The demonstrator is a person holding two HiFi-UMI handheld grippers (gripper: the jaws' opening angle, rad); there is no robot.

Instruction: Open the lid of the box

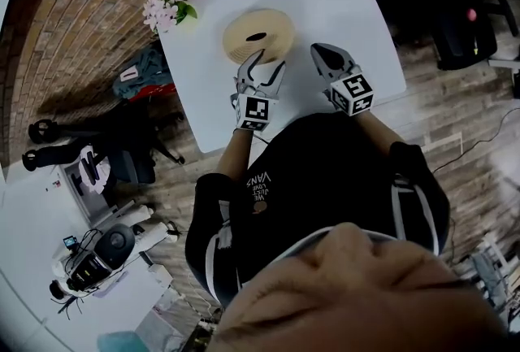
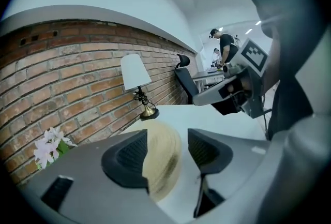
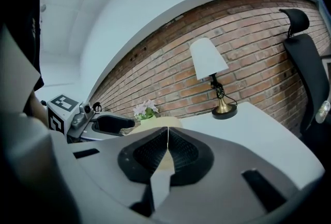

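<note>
The one readable word is showing on the person's black shirt (image 1: 341,171), just on the near side of the bench (image 1: 357,9) in the head view: the brand VANS (image 1: 258,180) in pale letters, lying upside down to the camera. Smaller lines printed beside it are coming out too small to read. Over the bench's near edge, the cubes (image 1: 253,110) on the left gripper (image 1: 270,59) and the right gripper (image 1: 318,48) are carrying black-and-white square markers (image 1: 354,93), which are coded patterns with no letters or digits.
</note>
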